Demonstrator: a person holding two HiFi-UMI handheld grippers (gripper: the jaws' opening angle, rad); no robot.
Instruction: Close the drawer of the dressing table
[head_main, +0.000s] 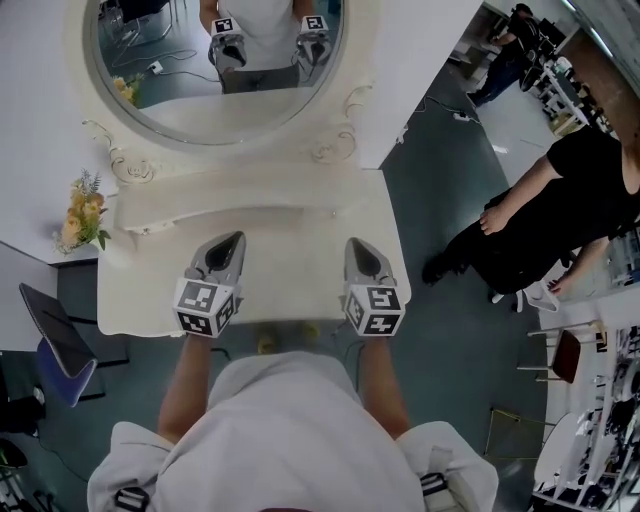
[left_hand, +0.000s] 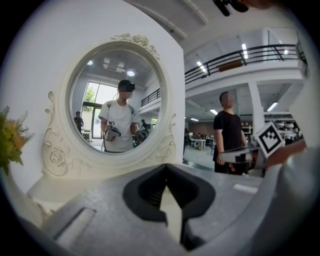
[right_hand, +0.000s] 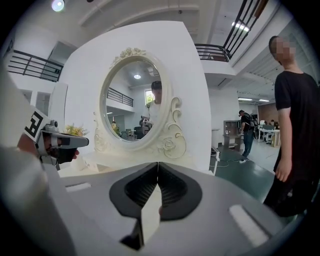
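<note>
The white dressing table (head_main: 140, 290) stands below me, its oval mirror (head_main: 190, 95) at the back. The drawer front is hidden under the top's near edge and my body; only two small yellowish bits (head_main: 266, 343) show there. My left gripper (head_main: 238, 237) and right gripper (head_main: 352, 243) hover side by side over the front of the table top, pointing at the mirror. Both are shut with nothing between the jaws. In the left gripper view the left gripper (left_hand: 166, 166) faces the mirror (left_hand: 117, 100). In the right gripper view the right gripper (right_hand: 158, 163) faces the mirror (right_hand: 135, 107) too.
A bunch of yellow flowers (head_main: 83, 215) stands at the table's left end. A person in black (head_main: 560, 200) stands close on the right, beyond the table's right edge. A dark chair (head_main: 58, 340) sits at the lower left.
</note>
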